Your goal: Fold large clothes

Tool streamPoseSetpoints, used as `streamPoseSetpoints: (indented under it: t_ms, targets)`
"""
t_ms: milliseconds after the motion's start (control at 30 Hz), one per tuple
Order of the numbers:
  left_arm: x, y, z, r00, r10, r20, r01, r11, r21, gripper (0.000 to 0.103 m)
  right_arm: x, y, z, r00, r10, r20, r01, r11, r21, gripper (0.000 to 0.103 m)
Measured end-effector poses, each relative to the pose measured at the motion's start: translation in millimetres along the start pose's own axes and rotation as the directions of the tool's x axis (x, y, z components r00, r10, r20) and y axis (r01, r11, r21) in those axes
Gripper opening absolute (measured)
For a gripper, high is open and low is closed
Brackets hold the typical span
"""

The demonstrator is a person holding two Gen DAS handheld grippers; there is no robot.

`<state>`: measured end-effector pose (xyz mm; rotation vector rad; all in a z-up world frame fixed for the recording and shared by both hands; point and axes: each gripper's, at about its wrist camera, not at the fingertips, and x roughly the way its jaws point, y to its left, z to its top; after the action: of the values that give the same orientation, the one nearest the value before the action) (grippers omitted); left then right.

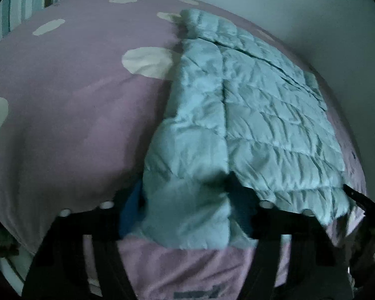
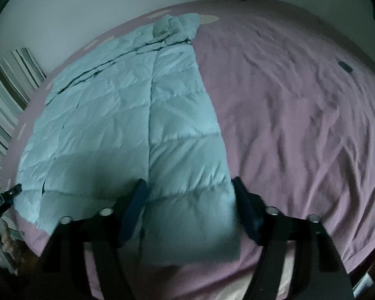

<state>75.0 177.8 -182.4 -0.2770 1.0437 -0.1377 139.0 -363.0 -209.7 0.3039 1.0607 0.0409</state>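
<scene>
here, both grippers, left (image 1: 187,215) and right (image 2: 190,207), half-wide astride the quilted jacket's (image 2: 112,125) hem, grip unclear; writing unreadable

a: left gripper (image 1: 191,210) — pose?

b: tilted steeply down. both black finger bases spread at the bottom of its own view. blue pad of the left finger (image 1: 131,212) shows; the other pad is mostly hidden. light blue padded jacket (image 1: 187,200) bunched between the fingers. whether the pads press on it, cannot tell.

a: right gripper (image 2: 190,210)?

b: same steep downward tilt. dark blue pads (image 2: 135,207) stand partly apart, one on each side of a fold of the jacket, touching it at both flanks. true pinch: cannot tell.

a: each visible to the other?

b: yes, a black tip at each frame edge.
</scene>
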Motion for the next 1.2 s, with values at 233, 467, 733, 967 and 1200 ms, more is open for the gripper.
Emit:
streamPoseSetpoints:
  t_ms: [233,467,733,967,1200]
  targets:
    - [-8,-6,-6,0.998,-0.059,-0.002,0.059,0.998,0.018,0.012,-8,5,-11,0.997,0.082,0.009,-0.082,0.997,-0.001,0.018]
    - [-43,-16,-1,0.992,-0.075,0.106,0.071,0.997,0.043,0.005,-32,6,-12,0.985,0.153,0.077,-0.155,0.988,0.021,0.009]
    - [-73,-32,44,0.968,-0.067,0.242,0.054,0.997,0.062,0.005,-64,10,20,0.956,0.224,0.19,-0.232,0.973,0.018,0.008]
    - [-59,-45,113,0.952,-0.057,0.302,0.038,0.997,0.069,0.005,-59,18,76,0.942,0.236,0.24,-0.241,0.971,-0.007,0.008]
    - [-7,-53,200,0.956,-0.009,0.294,-0.011,0.998,0.069,0.005,-11,20,167,0.938,0.249,0.242,-0.269,0.962,0.051,0.008]
